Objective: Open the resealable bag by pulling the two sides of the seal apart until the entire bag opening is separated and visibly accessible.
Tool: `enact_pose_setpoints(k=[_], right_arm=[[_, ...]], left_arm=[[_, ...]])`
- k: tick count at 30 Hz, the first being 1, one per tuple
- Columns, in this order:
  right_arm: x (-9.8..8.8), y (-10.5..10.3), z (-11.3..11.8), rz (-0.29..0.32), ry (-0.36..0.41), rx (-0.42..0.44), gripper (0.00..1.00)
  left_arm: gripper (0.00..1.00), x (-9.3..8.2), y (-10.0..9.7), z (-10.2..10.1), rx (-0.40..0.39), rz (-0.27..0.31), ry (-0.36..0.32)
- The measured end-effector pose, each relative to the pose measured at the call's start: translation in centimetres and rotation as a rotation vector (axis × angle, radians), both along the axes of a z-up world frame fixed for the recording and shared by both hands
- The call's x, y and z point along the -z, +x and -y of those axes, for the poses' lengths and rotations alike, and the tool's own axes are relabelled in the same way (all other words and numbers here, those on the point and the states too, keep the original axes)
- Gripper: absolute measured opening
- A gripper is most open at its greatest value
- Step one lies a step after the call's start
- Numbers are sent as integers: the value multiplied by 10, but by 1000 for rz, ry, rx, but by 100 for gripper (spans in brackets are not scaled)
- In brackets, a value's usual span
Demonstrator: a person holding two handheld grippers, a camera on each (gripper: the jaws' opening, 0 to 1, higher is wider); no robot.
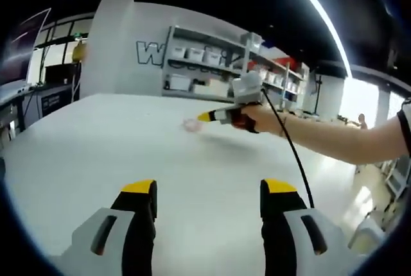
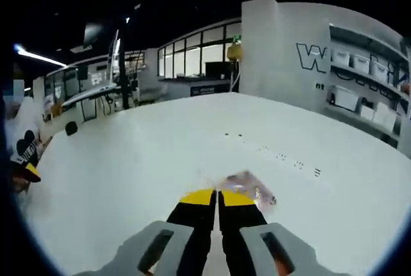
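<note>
Because the right gripper (image 2: 217, 197) has its jaws pressed together just at the near edge of the small clear resealable bag (image 2: 247, 186) on the white table (image 2: 128, 160), while the left gripper (image 1: 209, 189) hangs wide open well short of it, a lone pull would likely drag the unanchored bag rather than part its seal.

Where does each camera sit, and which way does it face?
Left gripper view: rides on the left gripper, open, facing across the white table at the right gripper, a hand and forearm.
Right gripper view: rides on the right gripper, jaws together, at the bag.
Shared: table, bag, shelves.
</note>
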State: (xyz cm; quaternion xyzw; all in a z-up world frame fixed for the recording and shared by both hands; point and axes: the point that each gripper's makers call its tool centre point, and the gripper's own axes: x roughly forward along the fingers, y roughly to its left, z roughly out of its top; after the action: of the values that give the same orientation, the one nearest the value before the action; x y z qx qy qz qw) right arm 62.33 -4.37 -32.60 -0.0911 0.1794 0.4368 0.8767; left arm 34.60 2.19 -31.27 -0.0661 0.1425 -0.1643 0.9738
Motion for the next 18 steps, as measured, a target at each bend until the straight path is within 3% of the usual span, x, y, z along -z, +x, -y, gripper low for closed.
enact_pose_setpoints(k=[18], right_arm=[[-10, -42, 28, 18, 54, -12, 6]], left_arm=[[66, 3, -11, 21, -6, -4, 8]])
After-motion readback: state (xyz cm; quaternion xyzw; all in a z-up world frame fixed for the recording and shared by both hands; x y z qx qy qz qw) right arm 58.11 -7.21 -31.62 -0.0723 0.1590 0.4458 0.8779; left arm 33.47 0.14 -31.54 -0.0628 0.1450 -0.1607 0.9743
